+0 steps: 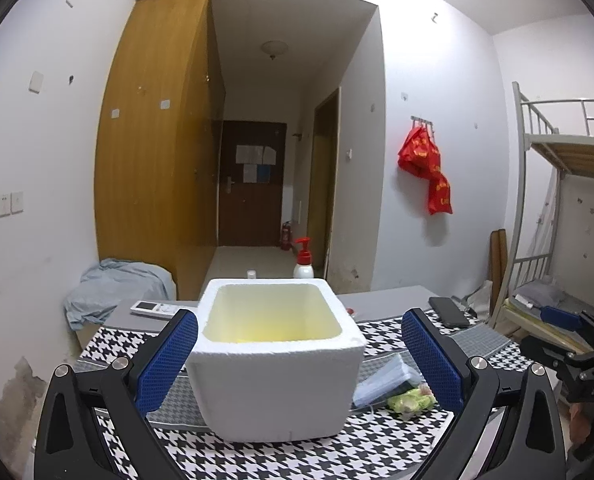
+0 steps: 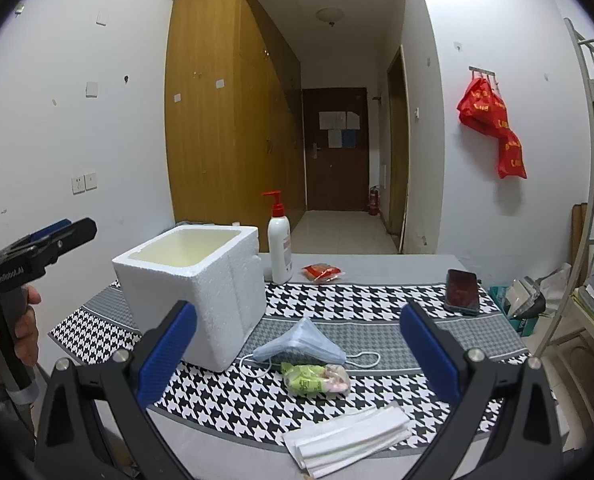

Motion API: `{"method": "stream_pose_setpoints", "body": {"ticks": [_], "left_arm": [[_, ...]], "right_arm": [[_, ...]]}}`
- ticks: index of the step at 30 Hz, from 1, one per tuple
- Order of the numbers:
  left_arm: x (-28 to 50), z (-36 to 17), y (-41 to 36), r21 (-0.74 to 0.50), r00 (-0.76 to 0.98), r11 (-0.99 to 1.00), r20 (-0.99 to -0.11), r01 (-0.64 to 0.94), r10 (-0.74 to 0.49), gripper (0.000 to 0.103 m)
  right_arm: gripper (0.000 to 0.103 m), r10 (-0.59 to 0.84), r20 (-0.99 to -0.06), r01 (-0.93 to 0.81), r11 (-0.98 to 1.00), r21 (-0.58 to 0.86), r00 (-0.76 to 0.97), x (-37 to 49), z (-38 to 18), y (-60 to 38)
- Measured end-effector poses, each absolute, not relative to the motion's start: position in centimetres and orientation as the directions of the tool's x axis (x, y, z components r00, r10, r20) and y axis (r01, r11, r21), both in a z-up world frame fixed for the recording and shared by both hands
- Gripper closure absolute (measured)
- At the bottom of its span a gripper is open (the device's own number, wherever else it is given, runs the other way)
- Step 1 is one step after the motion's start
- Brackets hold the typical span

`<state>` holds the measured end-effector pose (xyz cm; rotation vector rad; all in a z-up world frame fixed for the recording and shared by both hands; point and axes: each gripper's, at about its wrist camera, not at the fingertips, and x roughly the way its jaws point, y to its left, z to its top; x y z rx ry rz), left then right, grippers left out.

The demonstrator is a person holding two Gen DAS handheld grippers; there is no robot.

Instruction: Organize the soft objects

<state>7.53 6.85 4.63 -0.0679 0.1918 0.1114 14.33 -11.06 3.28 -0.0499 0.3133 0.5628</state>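
Face mask and green packet lie just right of the foam box; right gripper and left gripper both gape empty.

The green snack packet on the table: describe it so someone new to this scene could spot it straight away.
Start at the white foam box on the houndstooth cloth. Just to its right lies a blue face mask, and the green snack packet sits directly in front of the mask. It is the only bright green, crinkly wrapper there, unlike the flat white folded tissues nearer the camera.
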Motion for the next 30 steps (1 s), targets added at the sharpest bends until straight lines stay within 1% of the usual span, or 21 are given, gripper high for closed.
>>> {"method": "stream_pose_setpoints", "body": {"ticks": [6, 12, 16, 19, 21, 24, 30], "left_arm": [[6.7, 3.0, 5.3, -0.015, 0.979, 0.997, -0.190, -0.077, 0.073, 0.001], [6.1, 1.0, 5.1, -0.041, 0.984, 0.998, -0.173, -0.053, 0.045, 0.001], [5.7, -0.4, 4.7, -0.055, 0.989, 0.997, -0.140, -0.051, 0.043, 0.001], [5.4, -1.2, 4.1, -0.025, 0.991, 0.998, -0.125, -0.051, 0.047, 0.001], [5.2, -1.7, 3.7, 0.000, 0.990, 0.998, -0.123, -0.064, 0.064, 0.001], [4.8, -2.1, 3.8, -0.005, 0.992, 0.998, -0.113, -0.063, 0.062, 0.001], [5.6, -3.5, 3.8, -0.036, 0.987, 0.999, -0.161, -0.033, 0.027, 0.001]], "right_arm": [[0.001, 0.512, -0.289, -0.524, 0.851, 0.039, 0.809, 13.6, 2.6, -11.5], [0.001, 0.484, -0.268, -0.495, 0.868, 0.029, 0.833, 12.7, 1.2, -11.8], [0.001, 0.464, -0.243, -0.473, 0.881, 0.021, 0.852, 12.1, -0.2, -12.0], [0.001, 0.482, -0.233, -0.486, 0.873, 0.044, 0.845, 11.8, -0.9, -12.1], [0.000, 0.486, -0.228, -0.492, 0.870, 0.033, 0.844, 11.5, -1.2, -12.0], [0.000, 0.486, -0.236, -0.494, 0.869, 0.027, 0.841, 11.4, -1.8, -11.9], [0.000, 0.488, -0.249, -0.496, 0.868, 0.033, 0.837, 11.3, -3.3, -12.0]]}}
